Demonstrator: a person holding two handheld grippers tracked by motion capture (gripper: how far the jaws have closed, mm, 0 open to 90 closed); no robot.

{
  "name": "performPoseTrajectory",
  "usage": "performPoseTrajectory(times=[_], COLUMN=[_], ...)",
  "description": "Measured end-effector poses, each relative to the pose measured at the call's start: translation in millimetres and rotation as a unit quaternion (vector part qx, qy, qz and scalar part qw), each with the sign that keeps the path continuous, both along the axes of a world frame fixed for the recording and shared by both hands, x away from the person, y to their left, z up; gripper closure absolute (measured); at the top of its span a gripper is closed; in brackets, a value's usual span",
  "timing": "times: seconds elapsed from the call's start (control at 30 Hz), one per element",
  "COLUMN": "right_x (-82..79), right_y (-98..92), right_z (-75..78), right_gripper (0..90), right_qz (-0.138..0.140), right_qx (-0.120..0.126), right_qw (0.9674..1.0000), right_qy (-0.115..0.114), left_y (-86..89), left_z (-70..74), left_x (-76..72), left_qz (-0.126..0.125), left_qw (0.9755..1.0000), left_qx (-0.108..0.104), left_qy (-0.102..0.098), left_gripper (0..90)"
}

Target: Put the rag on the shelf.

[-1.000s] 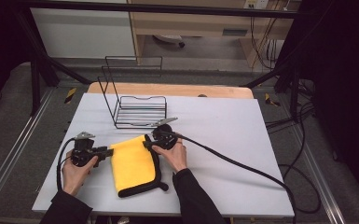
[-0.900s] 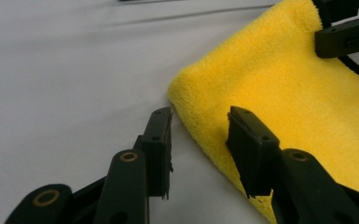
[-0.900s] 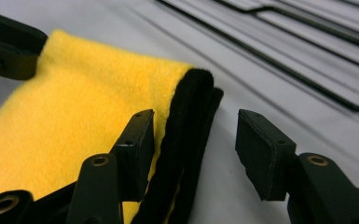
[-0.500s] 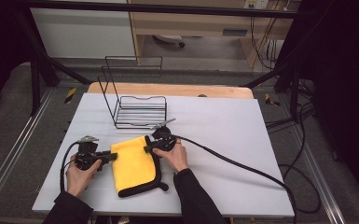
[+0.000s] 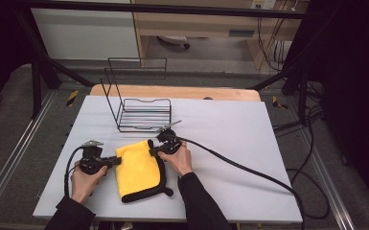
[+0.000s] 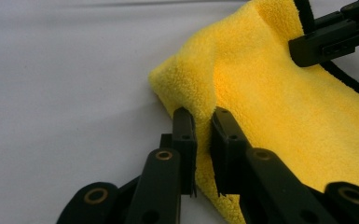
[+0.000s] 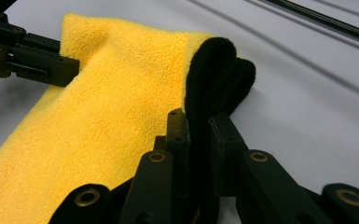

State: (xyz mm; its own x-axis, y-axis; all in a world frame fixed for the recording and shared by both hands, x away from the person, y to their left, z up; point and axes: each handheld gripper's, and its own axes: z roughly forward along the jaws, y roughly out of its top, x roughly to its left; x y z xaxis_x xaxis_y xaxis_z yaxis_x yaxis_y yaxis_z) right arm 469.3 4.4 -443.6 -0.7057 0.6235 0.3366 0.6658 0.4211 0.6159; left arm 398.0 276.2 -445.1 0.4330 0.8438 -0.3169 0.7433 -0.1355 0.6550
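Observation:
A yellow cloth (image 5: 136, 168) with a black edge lies folded on the white table (image 5: 249, 143), near its front. My left gripper (image 5: 117, 161) is shut on the cloth's far left corner; in the left gripper view the yellow pile (image 6: 261, 88) bunches up between the jaws (image 6: 203, 126). My right gripper (image 5: 152, 149) is shut on the far right corner, pinching the black edge (image 7: 212, 79) between its jaws (image 7: 198, 123). Each gripper view also shows the other gripper's jaw tips holding the opposite corner.
A black wire rack (image 5: 141, 108) stands just behind the cloth, close to my right gripper. The right gripper's cable (image 5: 249, 170) trails across the table to the right. A wooden board (image 5: 182, 92) runs along the table's far edge.
My left gripper has moved right onto the cloth's left corner and shut on it. The right gripper has stayed on its corner.

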Motion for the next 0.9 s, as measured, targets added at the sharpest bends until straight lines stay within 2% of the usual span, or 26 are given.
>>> performPoseTrajectory(times=[0.1, 0.27, 0.47, 0.53, 0.7, 0.83, 0.9], right_x=[-1.7, -7.3, -21.5, -23.7, -35.7, -40.8, -44.7], right_y=[-1.2, -4.6, -10.3, -10.9, -14.9, -17.4, -20.3], right_z=[4.5, 19.1, 44.5, 47.5, 63.3, 71.0, 78.3], right_gripper=[80.5, 80.6, 80.6, 80.6, 80.8, 80.9, 81.0], right_qz=[0.0, -0.003, -0.007, -0.008, -0.011, -0.012, -0.012], right_qx=[0.001, 0.011, 0.034, 0.036, 0.05, 0.054, 0.061], right_qw=[1.0, 0.9996, 0.9973, 0.9969, 0.9939, 0.9925, 0.9906], right_qy=[-0.006, -0.027, -0.064, -0.07, -0.098, -0.109, -0.122], left_y=[1.6, 4.0, 4.4, 3.6, 1.1, -1.0, -2.2], left_z=[4.5, 19.3, 35.3, 40.4, 52.5, 61.0, 65.5], left_x=[-2.0, -8.2, -15.6, -17.5, -20.6, -22.1, -22.8], left_qz=[-0.002, -0.005, -0.008, -0.009, -0.014, -0.019, -0.022], left_qw=[0.9999, 0.9986, 0.9959, 0.995, 0.9932, 0.9918, 0.991], left_qx=[-0.005, -0.022, -0.025, -0.024, -0.019, -0.017, -0.015], left_qy=[-0.012, -0.049, -0.086, -0.096, -0.114, -0.125, -0.131], left_gripper=[81.6, 81.8, 81.8, 81.8, 81.7, 81.7, 81.7])
